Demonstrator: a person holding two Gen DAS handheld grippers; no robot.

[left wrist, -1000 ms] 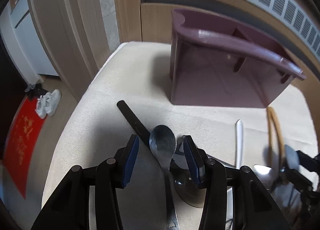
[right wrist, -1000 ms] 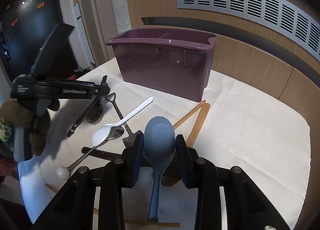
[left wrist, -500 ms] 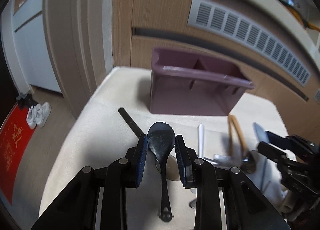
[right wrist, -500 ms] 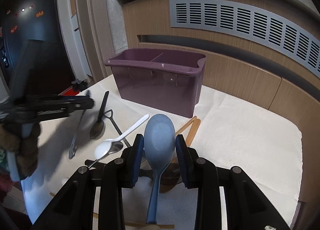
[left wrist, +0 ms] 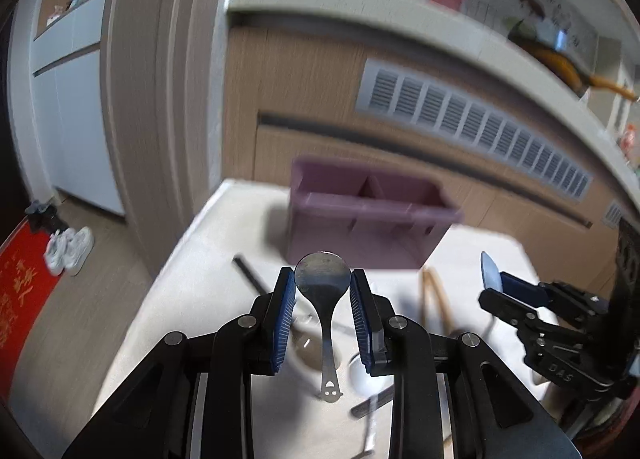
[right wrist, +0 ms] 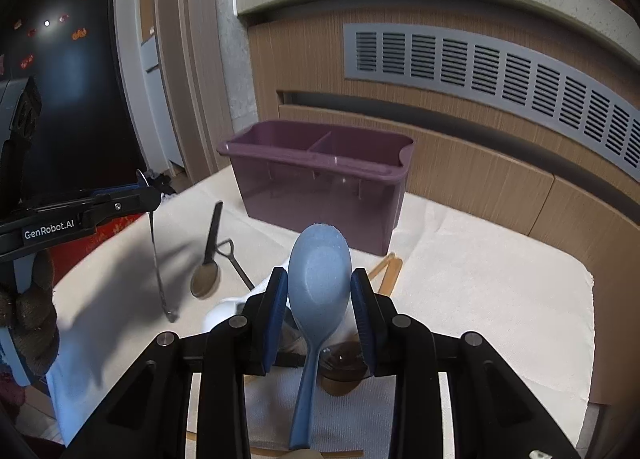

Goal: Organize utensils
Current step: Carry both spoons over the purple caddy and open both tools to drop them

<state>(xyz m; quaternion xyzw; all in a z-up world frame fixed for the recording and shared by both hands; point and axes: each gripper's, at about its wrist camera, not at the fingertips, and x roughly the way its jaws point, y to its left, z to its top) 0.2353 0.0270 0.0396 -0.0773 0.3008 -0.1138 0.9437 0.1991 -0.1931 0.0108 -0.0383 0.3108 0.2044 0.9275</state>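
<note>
Two spoons were in hand and none had yet reached the purple caddy (right wrist: 320,179), whose two compartments looked empty as far as the right wrist view showed into them. The left gripper (left wrist: 323,287) had its blue pads closed narrow on the bowl of a metal spoon (left wrist: 324,291), handle hanging down toward the cloth, raised above the table and facing the caddy (left wrist: 368,215). The right gripper (right wrist: 320,291) was likewise clamped on the bowl of a blue plastic spoon (right wrist: 318,291), its handle trailing back between the fingers. Both were held well short of the caddy, which stood upright at the far edge of the cream tablecloth (right wrist: 500,279), against the wooden cabinet. Much remained on the cloth: a dark-handled spoon (right wrist: 208,259) lay near the caddy's left corner, a thin metal utensil (right wrist: 236,263) just beside it, a pair of wooden chopsticks (right wrist: 388,271) near the caddy's front, a white spoon partly hidden behind the right fingers, and further pieces under the grippers that were too blocked to name. Judging from this, the sorting was at an early stage: the two lifted spoons needed carrying over the rim and dropping into a compartment, then the scattered rest would follow.
</note>
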